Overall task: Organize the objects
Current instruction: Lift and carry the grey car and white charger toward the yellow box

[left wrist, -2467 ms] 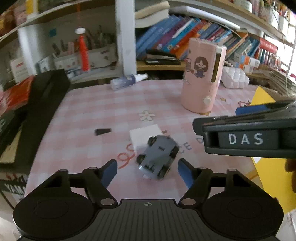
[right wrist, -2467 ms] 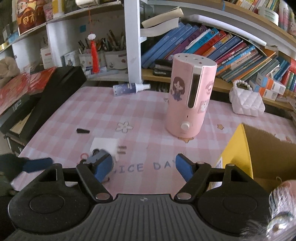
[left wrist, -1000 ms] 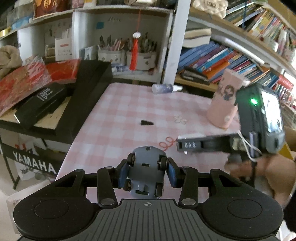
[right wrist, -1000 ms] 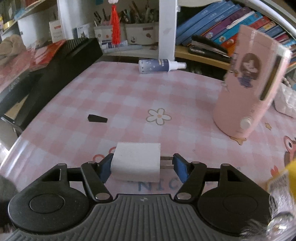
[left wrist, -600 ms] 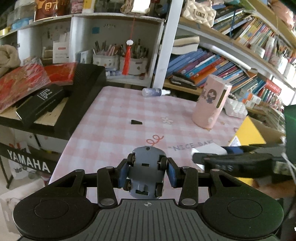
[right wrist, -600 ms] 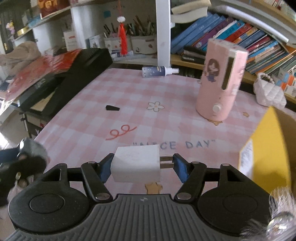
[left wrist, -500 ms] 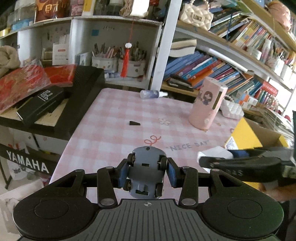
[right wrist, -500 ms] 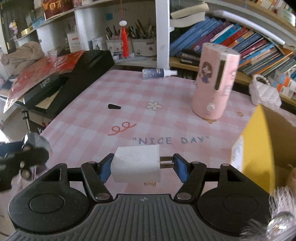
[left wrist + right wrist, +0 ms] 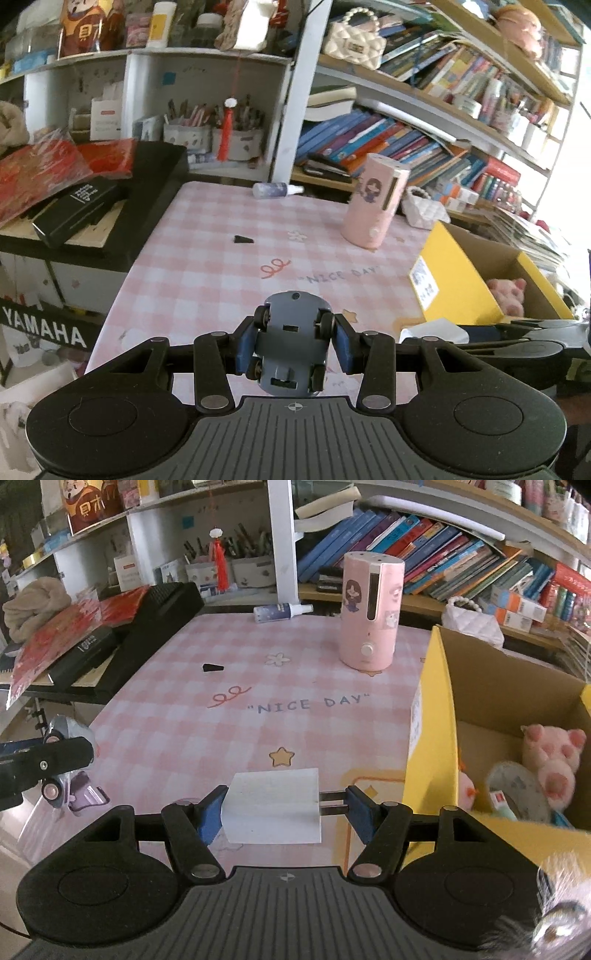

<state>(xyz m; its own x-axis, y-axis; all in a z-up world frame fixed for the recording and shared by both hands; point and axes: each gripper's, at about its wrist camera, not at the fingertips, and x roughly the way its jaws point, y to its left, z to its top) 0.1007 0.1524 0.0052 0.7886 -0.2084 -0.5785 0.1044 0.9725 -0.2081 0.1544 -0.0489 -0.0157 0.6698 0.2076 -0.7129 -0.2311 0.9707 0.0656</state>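
Left hand-held gripper (image 9: 291,345) clamps toy car (image 9: 290,343); right hand-held gripper (image 9: 280,806) clamps charger (image 9: 271,805).

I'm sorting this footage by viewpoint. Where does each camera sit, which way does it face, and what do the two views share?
Left wrist: on the left gripper, looking along its fingers over the pink checked table toward the bookshelves; its pads clamp a grey toy car; the right gripper enters at right.
Right wrist: on the right gripper, facing the same way; it clamps a white charger beside the yellow box; the left gripper shows at left.
Shared: table, pink humidifier, spray bottle, box.
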